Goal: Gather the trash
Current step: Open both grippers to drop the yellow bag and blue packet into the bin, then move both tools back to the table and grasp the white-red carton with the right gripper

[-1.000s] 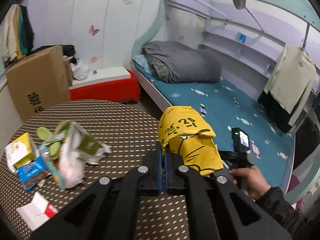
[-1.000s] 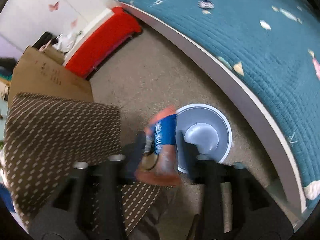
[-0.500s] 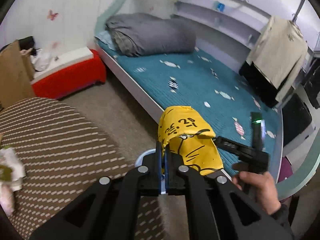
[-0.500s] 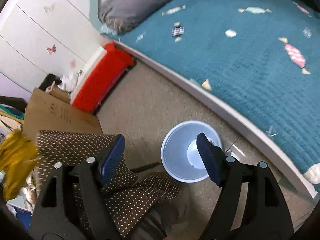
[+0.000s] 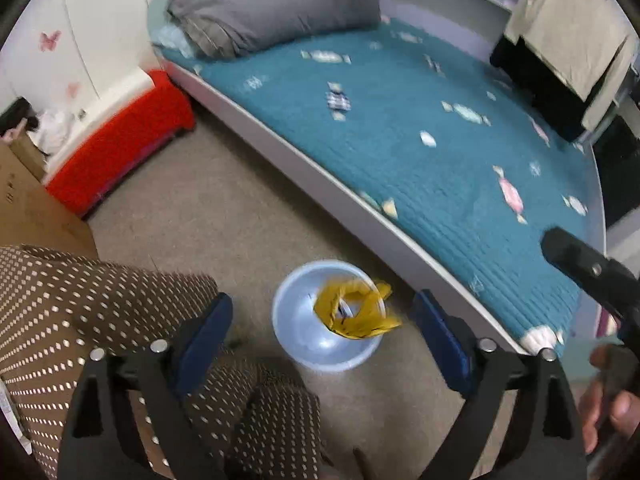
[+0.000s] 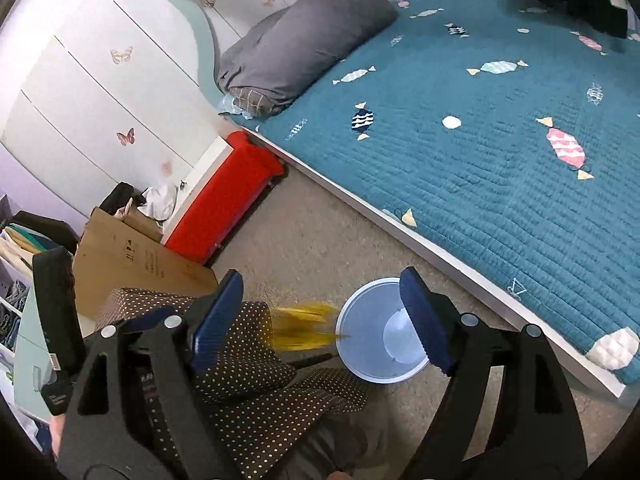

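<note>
Both your left gripper [image 5: 320, 336] and right gripper [image 6: 320, 320] stand apart, empty; crumpled yellow wrapper [image 5: 354, 312] blurred above round pale-blue plastic bin [image 5: 296, 336]; stay centred over it.

Yellow wrapper [image 5: 356, 312]; pale-blue bin [image 5: 292, 320]; teal bedspread [image 5: 420, 140].

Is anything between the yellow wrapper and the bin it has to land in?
Nothing visible. In the left wrist view the yellow wrapper shows free of the open left hand-held gripper, over the mouth of the bin. The tablecloth edge lies off to the side, not across the opening.
</note>
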